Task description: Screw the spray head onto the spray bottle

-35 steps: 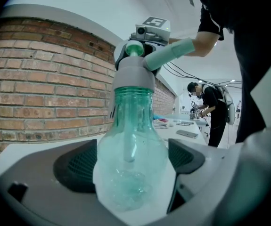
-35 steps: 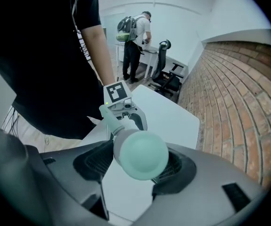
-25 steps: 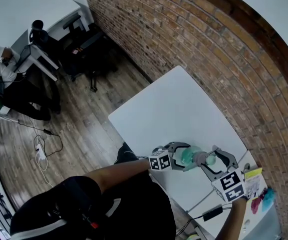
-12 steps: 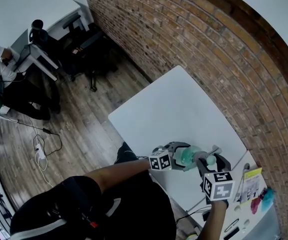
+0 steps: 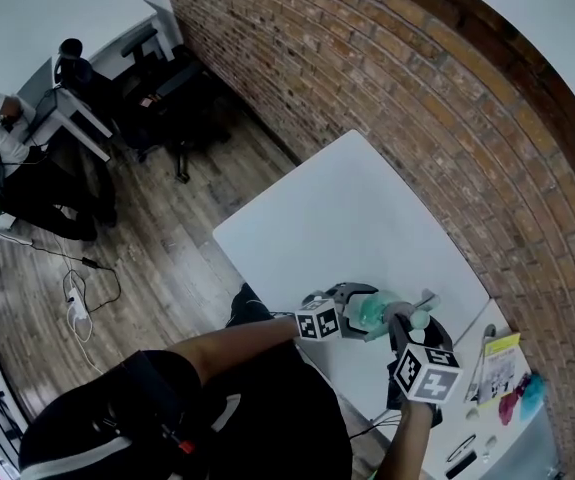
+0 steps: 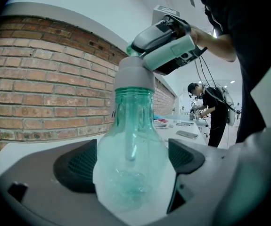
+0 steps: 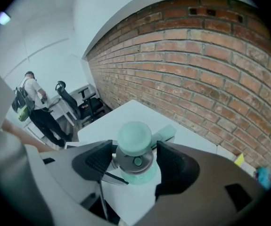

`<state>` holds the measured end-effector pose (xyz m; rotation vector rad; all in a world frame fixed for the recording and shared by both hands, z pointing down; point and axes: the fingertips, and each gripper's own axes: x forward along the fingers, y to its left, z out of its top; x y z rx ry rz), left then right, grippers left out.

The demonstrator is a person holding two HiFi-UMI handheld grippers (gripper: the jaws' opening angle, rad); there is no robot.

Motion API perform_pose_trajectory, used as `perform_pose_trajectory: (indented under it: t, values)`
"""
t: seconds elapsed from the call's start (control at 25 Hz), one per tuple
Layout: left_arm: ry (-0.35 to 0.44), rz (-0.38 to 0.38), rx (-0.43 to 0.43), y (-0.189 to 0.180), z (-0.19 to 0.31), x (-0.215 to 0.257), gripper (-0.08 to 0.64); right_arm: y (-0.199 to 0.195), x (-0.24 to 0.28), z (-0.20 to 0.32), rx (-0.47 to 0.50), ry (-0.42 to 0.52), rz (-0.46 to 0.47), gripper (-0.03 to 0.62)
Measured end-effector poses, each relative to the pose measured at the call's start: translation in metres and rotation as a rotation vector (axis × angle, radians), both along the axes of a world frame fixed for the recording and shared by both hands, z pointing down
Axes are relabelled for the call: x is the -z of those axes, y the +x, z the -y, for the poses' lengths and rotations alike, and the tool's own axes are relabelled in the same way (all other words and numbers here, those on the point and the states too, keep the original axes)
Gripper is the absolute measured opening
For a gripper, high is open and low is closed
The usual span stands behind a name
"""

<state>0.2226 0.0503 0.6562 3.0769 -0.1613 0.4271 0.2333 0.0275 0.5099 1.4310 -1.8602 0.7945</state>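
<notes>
The right hand-held gripper, clamped on the spray head, has swung leftward; the left hand-held gripper grips the spray bottle over the white counter by a brick wall.

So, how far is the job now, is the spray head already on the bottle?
Done: the spray head sits on the neck of the spray bottle. In hand: the left gripper clamps the bottle's body, and the right gripper has its jaws on the head's collar. Left: turning it tight and letting go; whether the thread is fully home cannot be seen.
</notes>
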Motion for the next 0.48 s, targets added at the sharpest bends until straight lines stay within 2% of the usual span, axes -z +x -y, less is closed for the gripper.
perform_pose_trajectory:
  t: [0.12,0.28,0.48]
  values:
    - [-0.001,0.002,-0.001,0.001,0.0,-0.001,0.468,0.001,-0.008,-0.002,-0.067,0.0,0.039,0.273]
    - [-0.001,0.001,0.001,0.002,0.0,-0.001,0.468,0.003,-0.016,0.001,-0.101,0.003,0.082,0.273]
    - [-0.001,-0.002,0.001,0.002,0.0,0.0,0.468,0.002,-0.017,0.0,0.011,-0.005,0.085,0.273]
